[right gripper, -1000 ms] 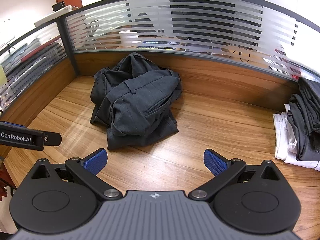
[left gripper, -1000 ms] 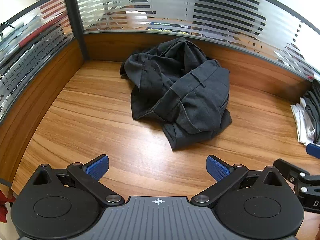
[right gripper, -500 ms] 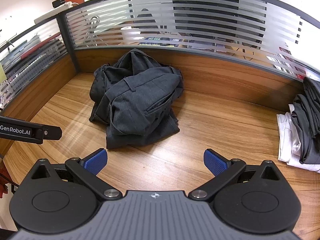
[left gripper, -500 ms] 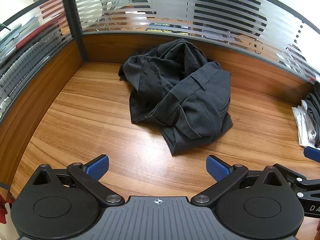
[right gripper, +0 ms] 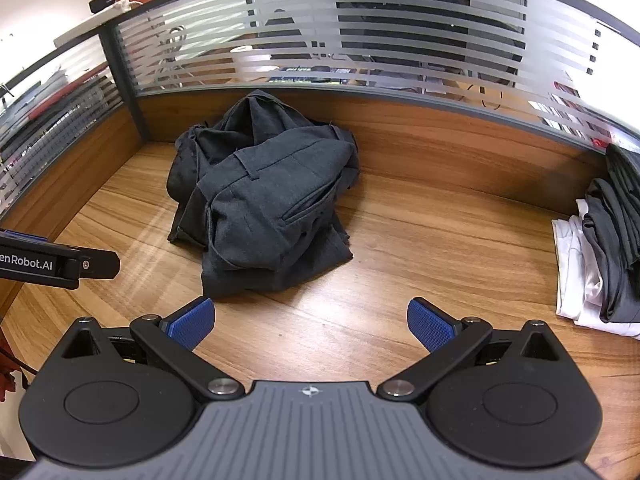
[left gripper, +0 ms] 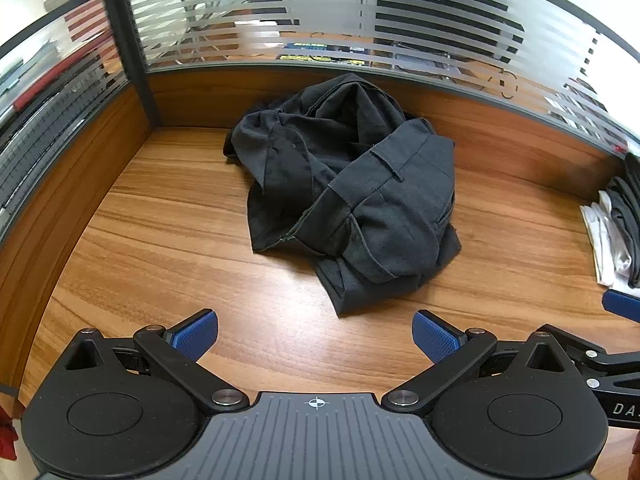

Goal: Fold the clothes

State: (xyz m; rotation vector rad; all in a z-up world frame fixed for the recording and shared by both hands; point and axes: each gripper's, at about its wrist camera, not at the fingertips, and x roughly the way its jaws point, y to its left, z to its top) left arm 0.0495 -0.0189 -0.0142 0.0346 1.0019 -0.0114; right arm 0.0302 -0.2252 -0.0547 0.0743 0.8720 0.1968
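Trousers (left gripper: 352, 196) crumpled at 12 o'clock, bench (left gripper: 160, 240).
Left tool (left gripper: 316, 336), right tool (right gripper: 311, 322) edged closer; pads apart, nothing gripped yet.

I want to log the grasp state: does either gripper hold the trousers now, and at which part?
Nothing is held. The left gripper and right gripper are both open, short of the crumpled trousers.

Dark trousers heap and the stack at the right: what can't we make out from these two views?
- Dark trousers: crumpled; legs, hems and underside buried in their own folds, both views.
- Stack of clothes: cut off by the right edge in both views; count unclear.
- Items behind the frosted glass partition: blurred by the stripes.
- Right hand-held gripper in left wrist view: mostly cut off at the right edge.
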